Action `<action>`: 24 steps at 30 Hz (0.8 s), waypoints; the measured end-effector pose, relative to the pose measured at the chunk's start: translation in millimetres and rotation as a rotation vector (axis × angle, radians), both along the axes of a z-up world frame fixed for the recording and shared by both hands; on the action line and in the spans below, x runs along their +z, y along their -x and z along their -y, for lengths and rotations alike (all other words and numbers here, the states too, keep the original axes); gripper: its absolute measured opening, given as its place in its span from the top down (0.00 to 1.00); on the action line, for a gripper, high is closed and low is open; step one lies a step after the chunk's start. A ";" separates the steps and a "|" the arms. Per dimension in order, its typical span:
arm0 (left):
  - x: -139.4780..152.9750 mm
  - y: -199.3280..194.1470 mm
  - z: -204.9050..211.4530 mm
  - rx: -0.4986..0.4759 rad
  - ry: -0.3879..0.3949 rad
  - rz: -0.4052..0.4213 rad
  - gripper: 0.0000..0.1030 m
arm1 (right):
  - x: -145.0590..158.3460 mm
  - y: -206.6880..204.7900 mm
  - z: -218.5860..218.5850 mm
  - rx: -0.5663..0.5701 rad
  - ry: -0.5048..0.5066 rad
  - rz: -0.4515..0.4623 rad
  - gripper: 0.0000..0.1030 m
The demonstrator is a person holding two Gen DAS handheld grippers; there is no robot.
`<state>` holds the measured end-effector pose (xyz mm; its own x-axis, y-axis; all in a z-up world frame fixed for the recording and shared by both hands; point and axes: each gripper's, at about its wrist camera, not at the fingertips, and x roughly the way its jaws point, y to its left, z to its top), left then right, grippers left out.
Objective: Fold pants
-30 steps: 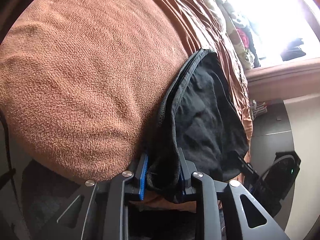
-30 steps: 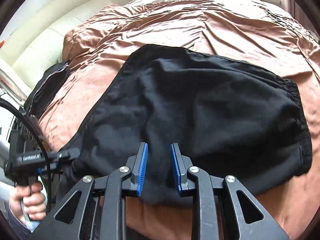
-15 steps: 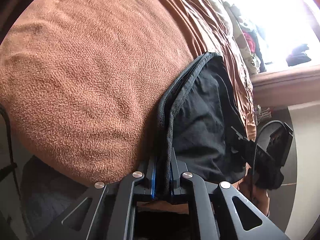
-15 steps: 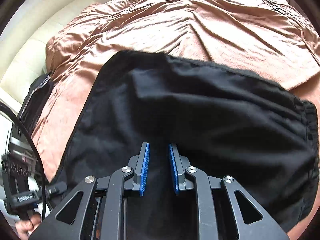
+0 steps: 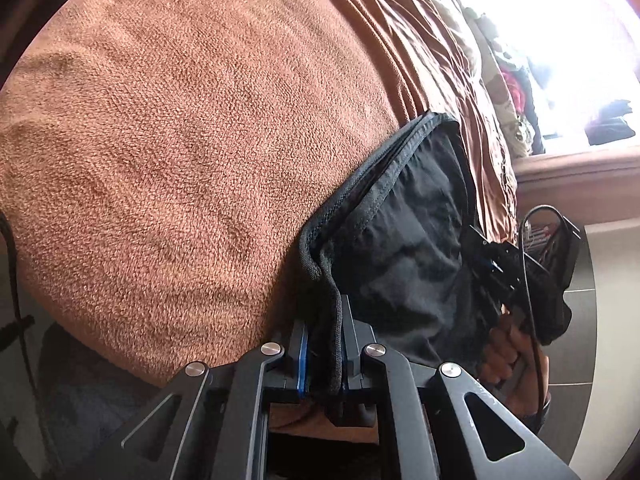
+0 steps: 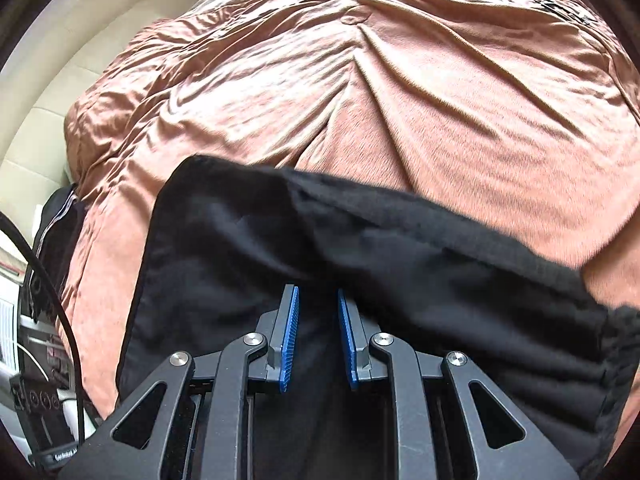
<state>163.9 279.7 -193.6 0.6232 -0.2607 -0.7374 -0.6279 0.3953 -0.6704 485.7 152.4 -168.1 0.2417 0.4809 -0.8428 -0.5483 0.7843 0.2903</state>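
Note:
Black pants [image 6: 400, 264] lie on a brown blanket [image 6: 400, 92] on a bed. In the left wrist view my left gripper [image 5: 325, 312] is shut on the ribbed waistband edge of the pants [image 5: 400, 240] near the bed's edge. My right gripper [image 6: 318, 300] stands open over the pants, blue pads apart with black cloth below and between them. The right gripper also shows in the left wrist view [image 5: 520, 276], held by a hand at the far side of the pants.
A cream headboard [image 6: 36, 128] stands at the left of the bed. A dark bag [image 6: 56, 224] and a cable [image 6: 48, 280] lie at the bed's left side. A bright window and a clothes pile [image 5: 516, 92] are beyond the bed. Dark floor tiles [image 5: 580, 400] lie below.
My left gripper closed on the waistband edge and holds it. My right gripper moved forward and lower over the pants, staying open.

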 end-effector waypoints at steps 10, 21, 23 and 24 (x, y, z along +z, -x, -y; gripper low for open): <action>-0.5 -2.5 -2.1 0.021 0.006 -0.004 0.90 | -5.6 -31.8 -16.6 -0.037 0.045 0.012 0.97; 0.8 -4.5 -4.6 -0.003 -0.007 -0.007 0.90 | 32.4 -2.9 4.1 -0.029 0.021 0.114 0.97; 1.7 -5.6 -3.9 -0.008 -0.015 -0.010 0.90 | 35.0 5.1 20.7 -0.033 0.021 0.111 0.95; 1.8 -6.2 -3.6 -0.009 -0.018 -0.011 0.90 | 35.5 7.8 27.5 -0.038 0.021 0.106 0.93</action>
<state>170.0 283.2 -191.8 0.6125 -0.2531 -0.7489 -0.6315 0.4132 -0.6561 477.9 124.9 -132.7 0.3479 0.4523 -0.8212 -0.5450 0.8103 0.2154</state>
